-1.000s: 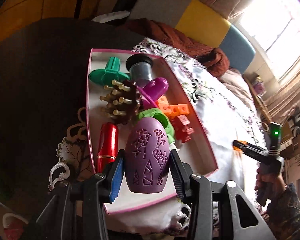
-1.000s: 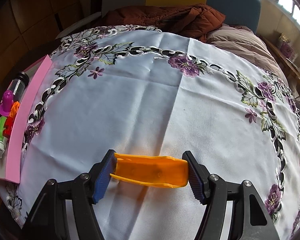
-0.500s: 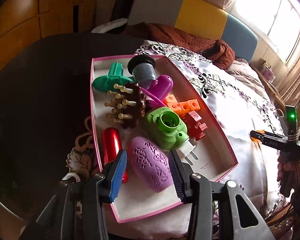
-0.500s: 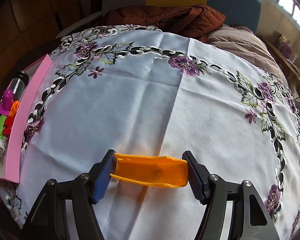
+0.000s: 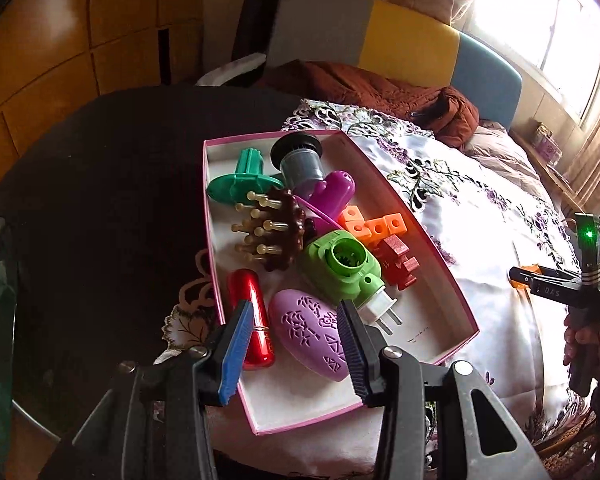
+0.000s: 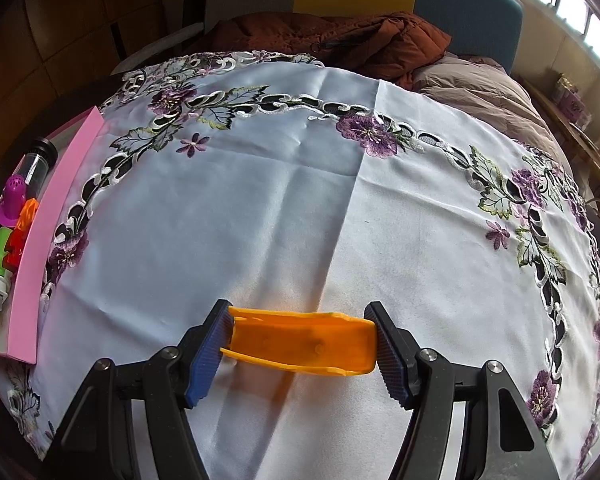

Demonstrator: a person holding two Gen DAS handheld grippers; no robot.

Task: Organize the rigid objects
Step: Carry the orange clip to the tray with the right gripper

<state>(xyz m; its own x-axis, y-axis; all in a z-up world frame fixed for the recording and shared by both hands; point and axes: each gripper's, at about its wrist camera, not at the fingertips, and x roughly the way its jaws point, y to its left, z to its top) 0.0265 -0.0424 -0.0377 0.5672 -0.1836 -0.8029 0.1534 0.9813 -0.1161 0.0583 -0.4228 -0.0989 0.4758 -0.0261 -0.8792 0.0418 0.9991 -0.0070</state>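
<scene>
The left gripper [image 5: 294,344] hangs open above the purple patterned egg-shaped piece [image 5: 312,336] lying in the pink-rimmed box [image 5: 440,268], apparently released there, while the right gripper [image 6: 302,344] clamps an orange plastic clip [image 6: 300,346] endwise, probably box-bound.

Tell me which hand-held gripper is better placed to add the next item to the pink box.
Right hand-held gripper: shut on the orange piece. The left hand-held gripper is open and empty above the pink box.
</scene>
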